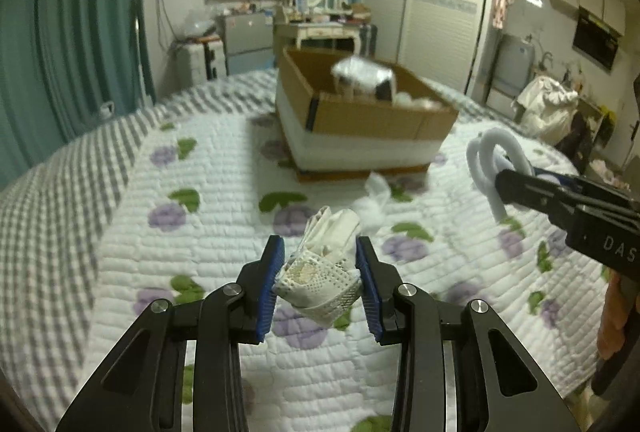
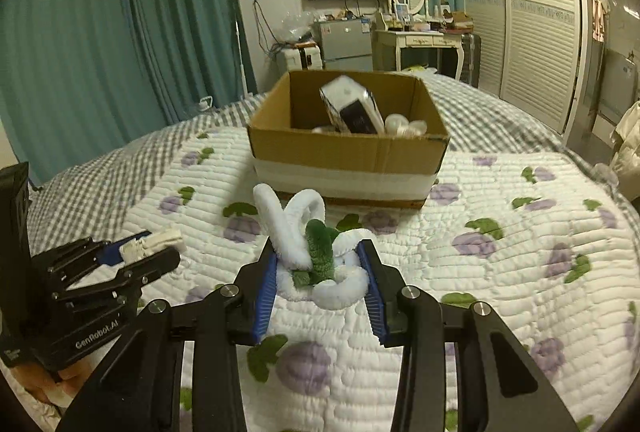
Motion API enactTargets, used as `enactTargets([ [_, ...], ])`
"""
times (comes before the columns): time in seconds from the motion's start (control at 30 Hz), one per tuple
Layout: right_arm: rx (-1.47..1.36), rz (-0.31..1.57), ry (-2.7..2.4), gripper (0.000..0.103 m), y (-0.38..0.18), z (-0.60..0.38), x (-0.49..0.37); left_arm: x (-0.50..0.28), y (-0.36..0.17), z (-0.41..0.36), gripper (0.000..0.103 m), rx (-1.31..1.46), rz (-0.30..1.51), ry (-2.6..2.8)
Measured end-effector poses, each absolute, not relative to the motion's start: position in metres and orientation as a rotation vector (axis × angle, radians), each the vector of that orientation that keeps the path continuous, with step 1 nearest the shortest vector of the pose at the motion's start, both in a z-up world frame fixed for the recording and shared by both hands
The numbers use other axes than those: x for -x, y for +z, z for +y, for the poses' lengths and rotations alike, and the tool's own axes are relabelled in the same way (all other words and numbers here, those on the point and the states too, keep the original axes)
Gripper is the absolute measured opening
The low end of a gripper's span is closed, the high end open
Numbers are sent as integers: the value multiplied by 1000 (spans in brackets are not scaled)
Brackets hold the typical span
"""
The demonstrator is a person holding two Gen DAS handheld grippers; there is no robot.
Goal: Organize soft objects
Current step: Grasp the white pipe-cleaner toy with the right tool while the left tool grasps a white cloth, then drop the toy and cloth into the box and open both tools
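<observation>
My left gripper (image 1: 319, 252) is shut on a white mesh cloth bundle (image 1: 324, 272) and holds it above the quilt; it also shows in the right wrist view (image 2: 156, 246) at the left. My right gripper (image 2: 318, 252) is shut on a white and green fuzzy loop toy (image 2: 316, 252), held above the quilt; the toy shows in the left wrist view (image 1: 496, 164) at the right. A cardboard box (image 1: 360, 120) (image 2: 348, 152) stands ahead on the bed, holding a black and white packet (image 2: 352, 110) and white soft items (image 2: 404, 126).
A small white soft scrap (image 1: 376, 198) lies on the flowered quilt (image 1: 200, 232) in front of the box. Teal curtains, a dresser with a mirror, a small fridge and a wardrobe stand beyond the bed.
</observation>
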State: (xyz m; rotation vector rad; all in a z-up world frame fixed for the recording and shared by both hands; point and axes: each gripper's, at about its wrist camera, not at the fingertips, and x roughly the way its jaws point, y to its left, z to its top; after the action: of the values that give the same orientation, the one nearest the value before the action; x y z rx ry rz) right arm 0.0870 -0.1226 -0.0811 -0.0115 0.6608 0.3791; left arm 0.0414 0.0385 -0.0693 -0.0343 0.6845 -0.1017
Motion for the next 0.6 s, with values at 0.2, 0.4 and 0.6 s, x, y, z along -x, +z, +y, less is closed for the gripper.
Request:
enactTargets([
  [0.2,16,599,387,38,-26,-138,-74,-32,-13,23,35,35,597,-110],
  [0.4,100,525,388,38,34,-141,-83,-48,34,13,35,28,521,-126],
  [0.6,119,482,384,38,73,-144,-127,-94,56,4,35,-12,478,-129],
])
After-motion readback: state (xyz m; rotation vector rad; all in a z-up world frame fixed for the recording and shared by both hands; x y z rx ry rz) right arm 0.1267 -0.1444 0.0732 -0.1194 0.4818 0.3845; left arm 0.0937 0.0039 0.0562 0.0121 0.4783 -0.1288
